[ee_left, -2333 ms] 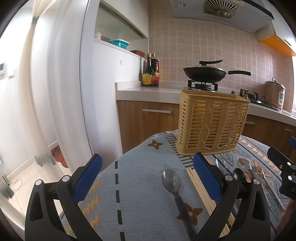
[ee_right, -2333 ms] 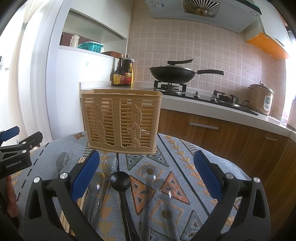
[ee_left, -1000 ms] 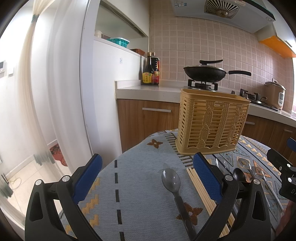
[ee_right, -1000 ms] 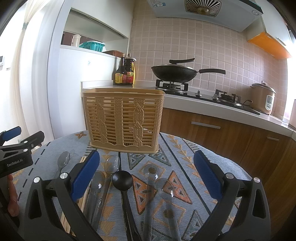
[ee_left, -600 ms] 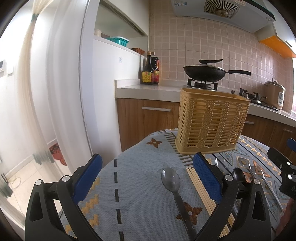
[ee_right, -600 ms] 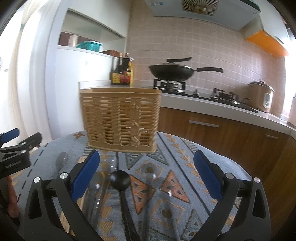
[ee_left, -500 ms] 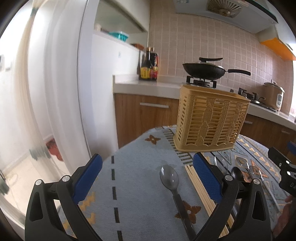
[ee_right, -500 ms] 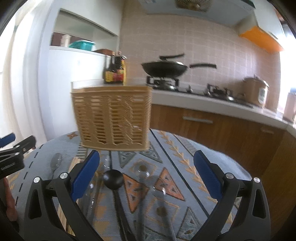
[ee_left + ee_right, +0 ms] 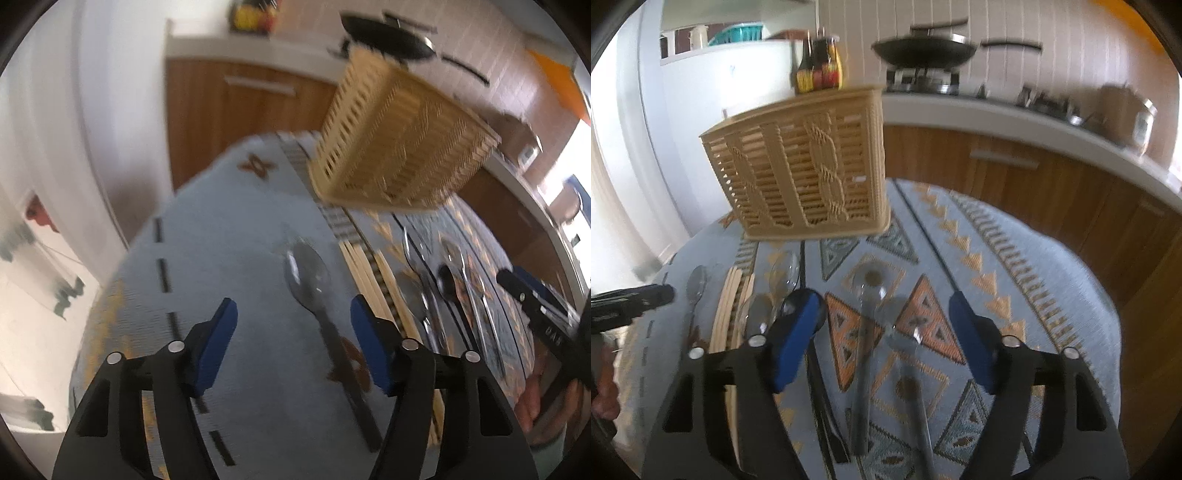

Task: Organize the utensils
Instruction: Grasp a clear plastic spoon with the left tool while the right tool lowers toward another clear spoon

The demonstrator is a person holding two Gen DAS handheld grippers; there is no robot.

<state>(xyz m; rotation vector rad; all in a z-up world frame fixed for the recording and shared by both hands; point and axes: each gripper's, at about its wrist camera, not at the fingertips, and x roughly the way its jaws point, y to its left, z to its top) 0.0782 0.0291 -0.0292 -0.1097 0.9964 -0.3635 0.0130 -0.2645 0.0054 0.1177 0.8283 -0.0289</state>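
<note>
My left gripper (image 9: 291, 319) and right gripper (image 9: 886, 314) are both closing, nothing pinched yet. Grey-bowled, dark-handled spoon (image 9: 306, 273) lies between my left pads; clear plastic spoons (image 9: 866, 295) lie below my right, before the woven beige basket (image 9: 805, 166).

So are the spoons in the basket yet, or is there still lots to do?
Nothing looks put away yet. The spoon, chopsticks and black spoon all lie flat on the tablecloth in front of the woven basket. Both grippers hold nothing: the left gripper is closing around the spoon's handle, and the right gripper is closing over two clear spoons. All the sorting is left.
</note>
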